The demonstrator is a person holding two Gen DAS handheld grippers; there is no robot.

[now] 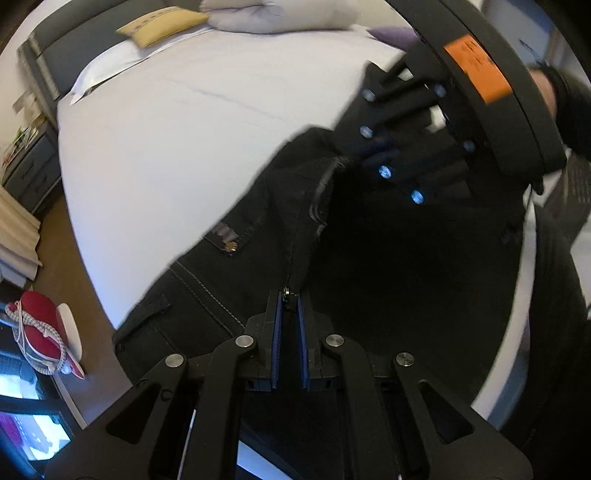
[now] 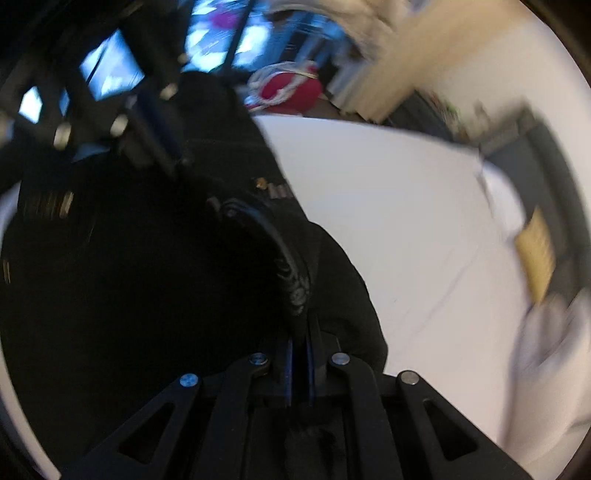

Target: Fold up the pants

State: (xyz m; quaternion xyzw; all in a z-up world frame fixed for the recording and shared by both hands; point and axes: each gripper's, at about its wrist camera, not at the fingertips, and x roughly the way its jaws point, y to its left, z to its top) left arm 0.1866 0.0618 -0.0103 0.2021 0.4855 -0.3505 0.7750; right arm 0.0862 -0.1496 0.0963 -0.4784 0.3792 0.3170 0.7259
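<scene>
Right view was motion-blurred. Left gripper (image 1: 289,295) fingers were clamped on the black pants (image 1: 229,266); right gripper (image 2: 300,332) fingers likewise pinched the fabric over the bed (image 1: 177,147).

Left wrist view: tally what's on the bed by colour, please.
Black: 1, the pants, held by the left gripper and the right gripper
Yellow: 1, a cushion
White: 1, a pillow
Purple: 1, an item too cropped to identify
Total: 4

The pants (image 1: 236,266) lie on the bed (image 1: 192,147) (near its edge), pillows (image 1: 273,14) at the far end.
</scene>
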